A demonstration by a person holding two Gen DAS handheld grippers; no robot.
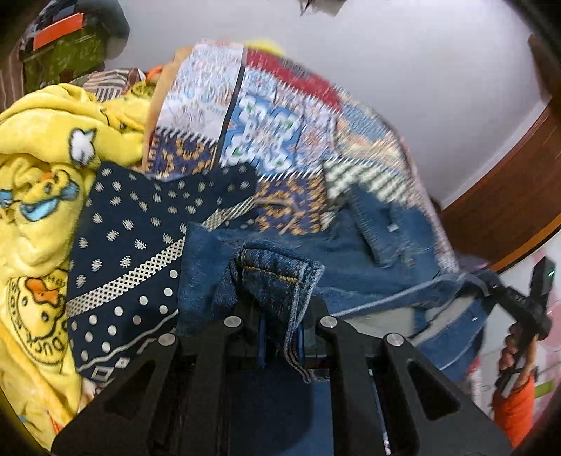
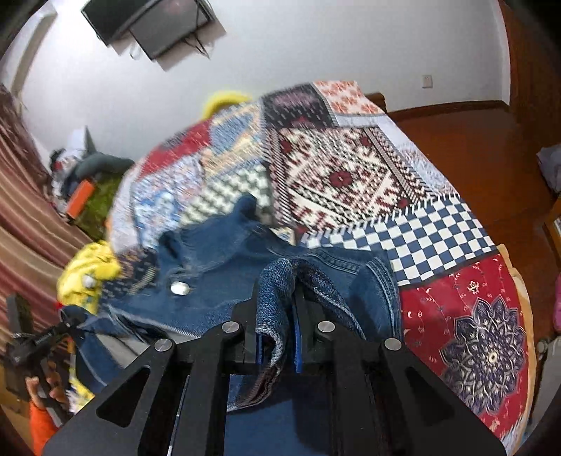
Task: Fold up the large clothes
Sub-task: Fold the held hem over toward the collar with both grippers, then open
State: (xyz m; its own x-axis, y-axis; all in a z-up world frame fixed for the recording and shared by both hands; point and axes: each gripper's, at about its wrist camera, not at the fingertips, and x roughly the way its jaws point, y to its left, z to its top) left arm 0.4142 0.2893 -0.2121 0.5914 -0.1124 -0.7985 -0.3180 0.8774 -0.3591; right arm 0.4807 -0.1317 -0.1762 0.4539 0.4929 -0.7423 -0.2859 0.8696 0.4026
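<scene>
A blue denim jacket (image 1: 350,266) hangs stretched between my two grippers above a patchwork bedspread (image 1: 273,122). My left gripper (image 1: 277,315) is shut on a folded denim hem with orange stitching. My right gripper (image 2: 277,315) is shut on another denim edge; the jacket (image 2: 217,266) with a metal button (image 2: 179,288) spreads to its left. Each gripper shows in the other's view: the right one (image 1: 487,284) at far right, the left one (image 2: 66,322) at lower left, both pinching denim.
A yellow duck-print blanket (image 1: 38,196) and a navy dotted cloth (image 1: 133,238) lie left of the jacket. The patchwork bedspread (image 2: 350,175) covers the bed. A wooden floor (image 2: 473,147) lies to the right, a wall-mounted TV (image 2: 150,24) above, striped curtains (image 2: 21,210) at left.
</scene>
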